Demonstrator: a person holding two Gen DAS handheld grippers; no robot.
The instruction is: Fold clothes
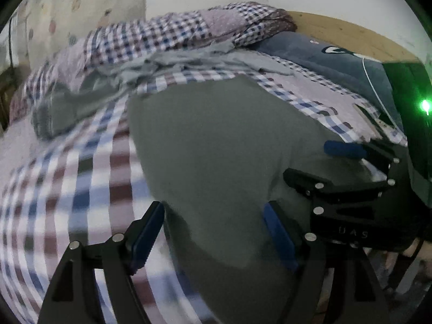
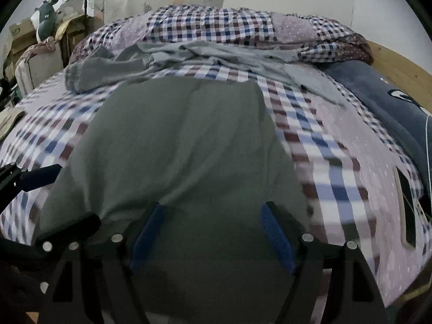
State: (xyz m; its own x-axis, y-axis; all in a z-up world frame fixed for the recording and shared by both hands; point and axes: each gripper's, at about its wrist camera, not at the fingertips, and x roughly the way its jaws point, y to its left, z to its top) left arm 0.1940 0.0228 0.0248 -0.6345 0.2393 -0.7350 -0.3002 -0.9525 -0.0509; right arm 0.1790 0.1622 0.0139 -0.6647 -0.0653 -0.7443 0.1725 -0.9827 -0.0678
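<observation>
Currently, the grey garment point(image 2: 183, 145) that you were folding lay flat on the checked bedspread point(image 2: 332, 162), its near edge running under both tools and its far edge stopping short of the crumpled pale-grey clothes point(image 2: 205, 54) heaped toward the back of the bed. Your left gripper point(image 1: 213, 232) stood with its jaws wide apart and nothing between the blue pads, poised over the garment's left near portion; your right gripper point(image 2: 210, 232) was likewise spread and empty over the near middle. In the left wrist view the right tool sat just beside the left one, so the first hazard was that the two would collide if you closed in on the same stretch of hem. The second hazard was pinching the bedspread together with the garment: the cloth lay directly on it, and a deep bite would have lifted both and spoiled the fold. Both views were motion-blurred, which suggested quick movement; a hurried grasp risked catching only one layer and leaving a skewed crease. To the right, a dark phone-like object point(image 2: 405, 199) and a thin white cable point(image 2: 426, 145) lay near the dark blue pillow point(image 2: 378, 102); a wide sweep could have snagged the cable or dragged the object.
</observation>
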